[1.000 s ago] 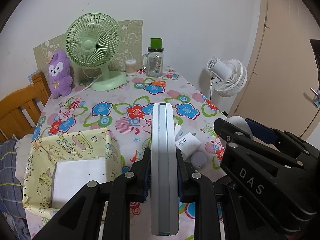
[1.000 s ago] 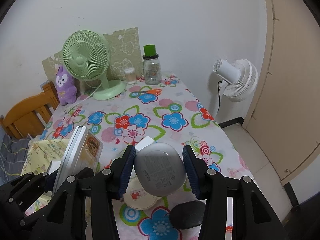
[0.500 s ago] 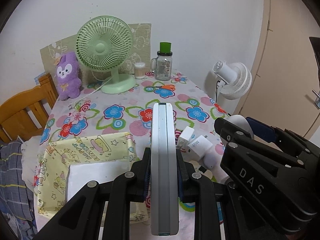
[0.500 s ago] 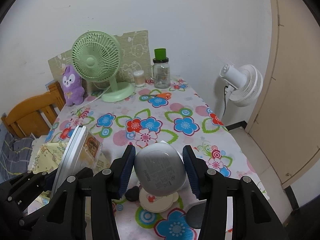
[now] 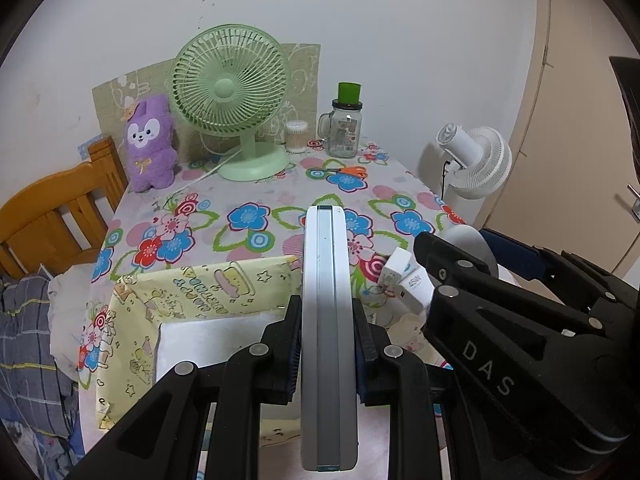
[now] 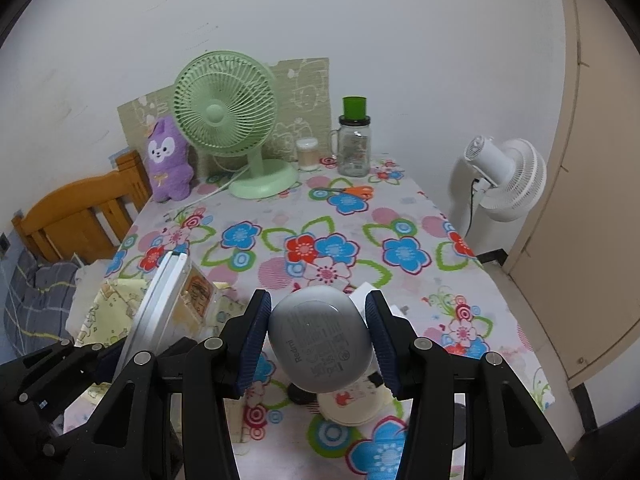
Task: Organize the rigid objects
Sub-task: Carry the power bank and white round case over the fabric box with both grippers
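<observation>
My left gripper point(image 5: 326, 320) is shut on a thin white and grey flat case point(image 5: 328, 280), held edge-up above the near end of the flowered table point(image 5: 256, 216). From the right wrist view the same flat case point(image 6: 164, 300) shows a clear side with a printed card inside. My right gripper point(image 6: 318, 320) is shut on a rounded grey earbud case point(image 6: 320, 344), lifted above the table's near edge. Under the left gripper lies a yellow patterned box point(image 5: 208, 284) with a white bottom. The grey earbud case point(image 5: 470, 240) peeks out beside the right gripper's fingers.
Two white chargers point(image 5: 404, 280), a cream round disc point(image 6: 352, 404) and a small black item point(image 6: 300, 394) lie near the front. A green fan point(image 5: 232, 100), purple plush point(image 5: 150, 144), glass jar point(image 5: 344, 128) and orange scissors point(image 5: 344, 172) stand at the back. A wooden chair point(image 5: 52, 208) is on the left, a white fan point(image 5: 476, 160) on the right.
Both grippers have drawn back from the table, so the fan, jar and box look farther off. Each still grips the same thing, and the jaws have not moved.
</observation>
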`<state>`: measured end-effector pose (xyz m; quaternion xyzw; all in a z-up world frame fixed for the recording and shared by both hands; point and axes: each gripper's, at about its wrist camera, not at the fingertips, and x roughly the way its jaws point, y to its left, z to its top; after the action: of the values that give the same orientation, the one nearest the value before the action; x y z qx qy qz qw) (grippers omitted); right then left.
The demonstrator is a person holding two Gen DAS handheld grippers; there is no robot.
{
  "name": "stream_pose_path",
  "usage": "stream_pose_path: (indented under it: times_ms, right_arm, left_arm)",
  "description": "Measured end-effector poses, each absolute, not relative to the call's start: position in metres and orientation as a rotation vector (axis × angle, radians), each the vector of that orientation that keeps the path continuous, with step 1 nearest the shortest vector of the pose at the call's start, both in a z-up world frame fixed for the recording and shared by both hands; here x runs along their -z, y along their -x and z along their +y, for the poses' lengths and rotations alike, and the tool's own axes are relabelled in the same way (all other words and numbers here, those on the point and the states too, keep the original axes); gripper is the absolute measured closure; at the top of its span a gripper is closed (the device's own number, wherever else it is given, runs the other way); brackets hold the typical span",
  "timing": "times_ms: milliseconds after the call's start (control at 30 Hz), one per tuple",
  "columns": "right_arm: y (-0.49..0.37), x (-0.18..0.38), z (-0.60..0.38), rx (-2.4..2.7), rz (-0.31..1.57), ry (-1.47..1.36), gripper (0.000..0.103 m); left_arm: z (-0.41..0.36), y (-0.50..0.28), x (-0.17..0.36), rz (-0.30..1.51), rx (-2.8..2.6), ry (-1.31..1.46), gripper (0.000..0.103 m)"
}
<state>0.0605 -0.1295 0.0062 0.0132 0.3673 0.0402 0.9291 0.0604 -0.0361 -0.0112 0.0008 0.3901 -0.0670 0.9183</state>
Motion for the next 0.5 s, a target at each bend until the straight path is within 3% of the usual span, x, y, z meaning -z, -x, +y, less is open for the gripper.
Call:
stream_pose_path:
  times_ms: [500]
  right_arm:
    - [-0.069,0.006,-0.078,-0.134,0.785,-0.009,0.051]
  left_arm:
    - [0.009,-0.063,0.020,0.819,0.083,-0.016,0.083]
